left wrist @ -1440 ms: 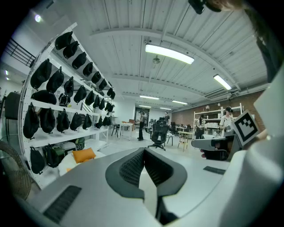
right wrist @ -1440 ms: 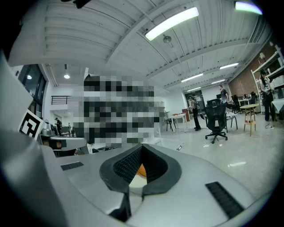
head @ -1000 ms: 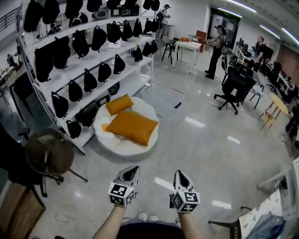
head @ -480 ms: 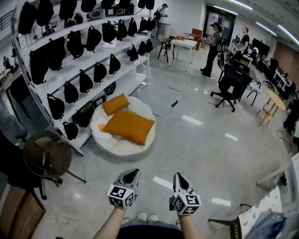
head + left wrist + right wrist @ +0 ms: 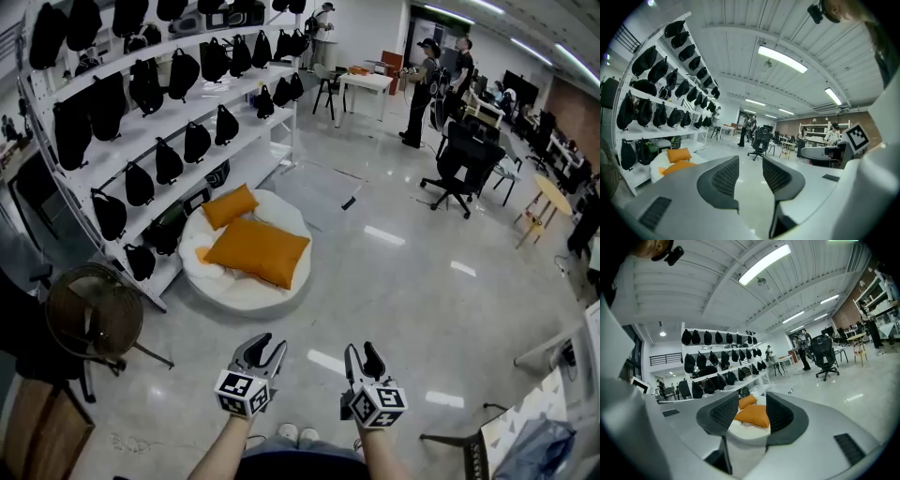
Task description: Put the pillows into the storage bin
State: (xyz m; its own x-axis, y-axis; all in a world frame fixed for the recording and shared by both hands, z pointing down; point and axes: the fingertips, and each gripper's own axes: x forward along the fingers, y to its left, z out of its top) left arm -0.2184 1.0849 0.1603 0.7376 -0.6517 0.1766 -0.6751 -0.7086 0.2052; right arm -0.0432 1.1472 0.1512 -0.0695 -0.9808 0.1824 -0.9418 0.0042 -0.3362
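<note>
Two orange pillows, task items. The larger pillow (image 5: 258, 251) lies flat across a round white floor cushion (image 5: 234, 292). The smaller pillow (image 5: 228, 206) lies at that cushion's far side, nearer the shelving (image 5: 169, 112). Whether the two touch cannot be told. Location: on the floor (image 5: 403, 300) at the foot of the shelving, well ahead of the person and to the left. Storage bin: not identified with certainty. A round brown basket-like item (image 5: 89, 314) stands near the shelving's near end, but whether it is the bin cannot be told. Left gripper (image 5: 262, 349): jaws apart, having just opened, nothing between them, held low before the body and pointing forward. Right gripper (image 5: 362, 356): the same, jaws just opened and empty. Its own view sights the pillows through the gap, but they are far off and not between the pads. Step in hand, as judged: the approach for a first pickup, with both pillows untouched. Handling notes: the pillows look soft and broad and will likely sag. Walk in close before reaching and spread the jaws wider. Take a deep bite on an edge or corner of the larger pillow, one gripper at each end, and lift it clear of the smaller one. Risk: a shallow pinch may slip off the fabric.
</note>
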